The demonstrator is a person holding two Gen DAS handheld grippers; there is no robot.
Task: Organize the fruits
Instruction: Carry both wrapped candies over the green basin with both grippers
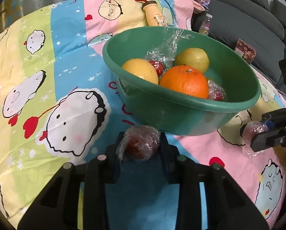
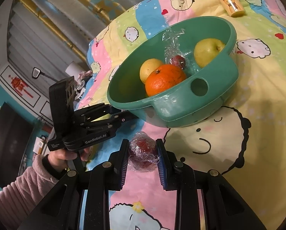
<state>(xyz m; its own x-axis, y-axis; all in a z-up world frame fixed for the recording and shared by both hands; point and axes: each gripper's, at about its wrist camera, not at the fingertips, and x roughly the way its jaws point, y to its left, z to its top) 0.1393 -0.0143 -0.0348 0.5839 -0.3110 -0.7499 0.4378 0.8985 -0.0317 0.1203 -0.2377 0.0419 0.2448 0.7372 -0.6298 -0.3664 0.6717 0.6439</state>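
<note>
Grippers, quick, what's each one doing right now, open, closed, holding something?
Left gripper: closed on a small red fruit wrapped in clear plastic film.
Right gripper: closed on another film-wrapped red fruit.

Cartoon-print bedsheet point(image 1: 47, 61), green basin point(image 1: 181, 115) resting on it, yellow bear bottle point(image 1: 152, 12) lying beyond

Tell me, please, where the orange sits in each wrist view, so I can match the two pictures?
Left wrist: orange right of centre, at the front of the green basin.
Right wrist: orange just above centre, against the basin's near rim.
Shared landmark: the yellow bottle beyond the basin.
</note>
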